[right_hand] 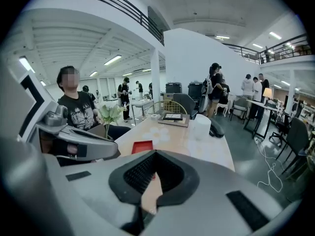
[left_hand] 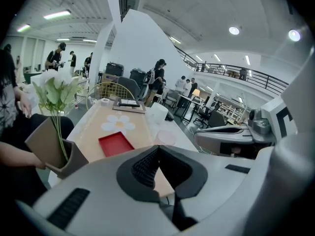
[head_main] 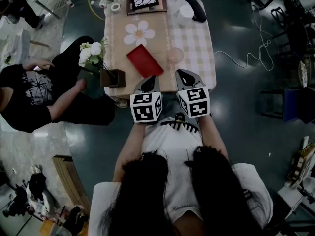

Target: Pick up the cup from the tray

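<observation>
I am holding the left tool (head_main: 149, 81) and the right tool (head_main: 184, 76) closed, empty, near the red tray (head_main: 145, 60), ready for reaching the cup (head_main: 174, 55) beside it.

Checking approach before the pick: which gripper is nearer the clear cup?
Right. The right gripper hangs just short of the cup; the left gripper is farther left, short of the red tray.
</observation>
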A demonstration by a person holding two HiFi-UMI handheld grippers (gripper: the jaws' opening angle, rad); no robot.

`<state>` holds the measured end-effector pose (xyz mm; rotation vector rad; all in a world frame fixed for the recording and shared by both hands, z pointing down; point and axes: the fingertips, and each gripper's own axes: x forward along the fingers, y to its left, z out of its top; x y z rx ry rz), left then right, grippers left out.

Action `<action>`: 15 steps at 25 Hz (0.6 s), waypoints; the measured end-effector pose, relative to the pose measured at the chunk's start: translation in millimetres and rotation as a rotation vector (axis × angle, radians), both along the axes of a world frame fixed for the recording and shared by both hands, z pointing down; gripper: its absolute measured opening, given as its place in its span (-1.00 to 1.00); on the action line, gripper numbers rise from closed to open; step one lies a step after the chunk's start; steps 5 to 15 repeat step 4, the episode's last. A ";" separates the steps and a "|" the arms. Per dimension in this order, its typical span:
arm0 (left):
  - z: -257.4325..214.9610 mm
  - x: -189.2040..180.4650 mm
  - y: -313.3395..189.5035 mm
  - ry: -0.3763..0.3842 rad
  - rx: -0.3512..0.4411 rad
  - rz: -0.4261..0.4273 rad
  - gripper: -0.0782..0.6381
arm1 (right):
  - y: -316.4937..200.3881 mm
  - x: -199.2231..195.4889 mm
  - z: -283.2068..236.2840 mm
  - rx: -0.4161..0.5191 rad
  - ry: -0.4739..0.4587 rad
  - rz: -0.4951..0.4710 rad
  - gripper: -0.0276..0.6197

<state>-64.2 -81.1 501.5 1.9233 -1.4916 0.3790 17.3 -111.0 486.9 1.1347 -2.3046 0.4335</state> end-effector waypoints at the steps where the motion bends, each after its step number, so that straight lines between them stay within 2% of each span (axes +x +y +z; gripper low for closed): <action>1: 0.0 0.3 0.0 0.000 0.001 0.000 -0.78 | 0.3 -0.1 0.3 0.000 0.001 -0.001 -0.90; 15: 0.7 0.8 0.6 0.004 0.002 -0.004 -0.78 | 1.6 0.6 1.3 -0.001 0.000 -0.003 -0.90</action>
